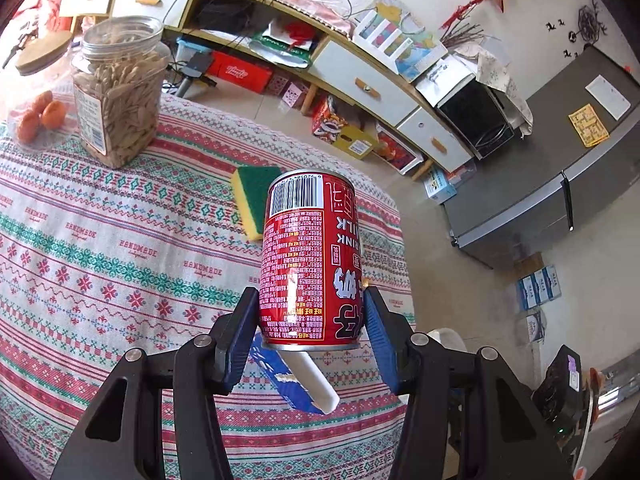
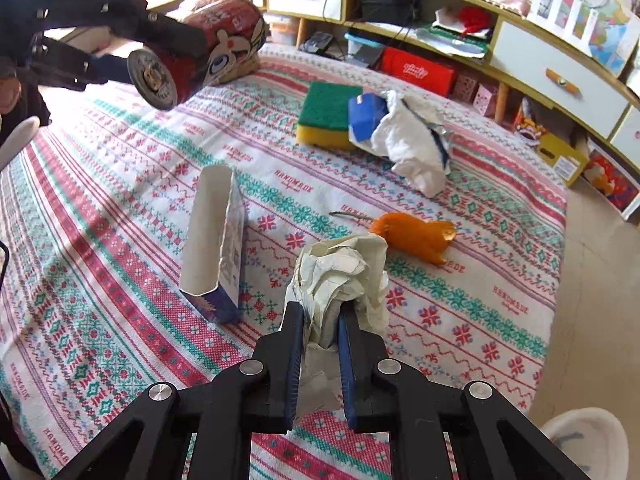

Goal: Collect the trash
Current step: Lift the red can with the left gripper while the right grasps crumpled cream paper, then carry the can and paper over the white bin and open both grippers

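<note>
My left gripper has its jaws clamped on the lower end of the red can, lifted above the tablecloth. My right gripper is pinched tight on a crumpled paper wad, which bulges out past the fingertips over the table.

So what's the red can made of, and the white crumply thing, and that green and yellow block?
The red can looks like glossy printed metal: light glints on it and its rims are silver. The white crumply thing, pinched in the right gripper, seems to be matte paper, judging by its sharp creases. The block looks like a sponge: soft yellow foam under a rough green scrubbing layer.
</note>
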A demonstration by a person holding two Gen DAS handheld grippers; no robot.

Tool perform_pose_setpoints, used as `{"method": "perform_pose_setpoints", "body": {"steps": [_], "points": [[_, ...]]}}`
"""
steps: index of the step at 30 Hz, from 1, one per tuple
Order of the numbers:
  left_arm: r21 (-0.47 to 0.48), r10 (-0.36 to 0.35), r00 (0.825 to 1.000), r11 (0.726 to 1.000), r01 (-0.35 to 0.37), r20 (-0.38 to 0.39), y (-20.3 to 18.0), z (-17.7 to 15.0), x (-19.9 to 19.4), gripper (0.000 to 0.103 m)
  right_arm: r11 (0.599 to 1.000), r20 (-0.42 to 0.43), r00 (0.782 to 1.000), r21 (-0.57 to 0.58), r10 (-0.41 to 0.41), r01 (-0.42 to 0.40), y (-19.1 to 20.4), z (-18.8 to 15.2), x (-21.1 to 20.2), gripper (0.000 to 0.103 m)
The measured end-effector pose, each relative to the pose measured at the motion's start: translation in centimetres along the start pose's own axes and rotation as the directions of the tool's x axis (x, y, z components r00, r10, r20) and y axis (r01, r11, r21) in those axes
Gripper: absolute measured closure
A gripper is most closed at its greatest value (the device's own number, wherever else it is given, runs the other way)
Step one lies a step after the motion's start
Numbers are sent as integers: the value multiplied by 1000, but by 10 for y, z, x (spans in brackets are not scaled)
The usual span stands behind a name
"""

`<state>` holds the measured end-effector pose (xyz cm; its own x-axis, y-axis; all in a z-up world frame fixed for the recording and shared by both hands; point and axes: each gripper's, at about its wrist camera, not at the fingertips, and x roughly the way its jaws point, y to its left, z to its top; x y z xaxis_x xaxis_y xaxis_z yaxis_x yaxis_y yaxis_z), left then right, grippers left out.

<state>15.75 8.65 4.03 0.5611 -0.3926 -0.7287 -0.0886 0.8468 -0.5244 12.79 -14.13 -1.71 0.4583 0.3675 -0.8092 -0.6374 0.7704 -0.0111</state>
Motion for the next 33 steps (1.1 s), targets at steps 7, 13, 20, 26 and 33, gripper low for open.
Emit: {"method": "perform_pose_setpoints", "body": {"steps": [7, 13, 20, 26, 33], "points": [[89, -54, 998, 994, 56, -30, -47, -20, 15, 48, 987, 95, 995, 157, -37, 21, -50, -14, -64, 89], [195, -115, 990, 972, 129, -77, -99, -52, 36, 48, 950, 119, 986, 303, -114, 73, -105, -46, -108, 89], [291, -153, 967, 934, 210, -205, -162, -99, 82, 48, 873, 6, 981, 456, -196, 171, -166, -93, -126, 89], [301, -180, 932, 912, 278, -315, -208, -140, 135, 48, 825, -97, 971, 513, -219, 237, -192, -110, -116, 88], [287, -119, 915, 927, 241, -386, -237, -172, 209, 48, 785, -145, 975, 578, -168, 221, -213, -129, -106, 88]]}}
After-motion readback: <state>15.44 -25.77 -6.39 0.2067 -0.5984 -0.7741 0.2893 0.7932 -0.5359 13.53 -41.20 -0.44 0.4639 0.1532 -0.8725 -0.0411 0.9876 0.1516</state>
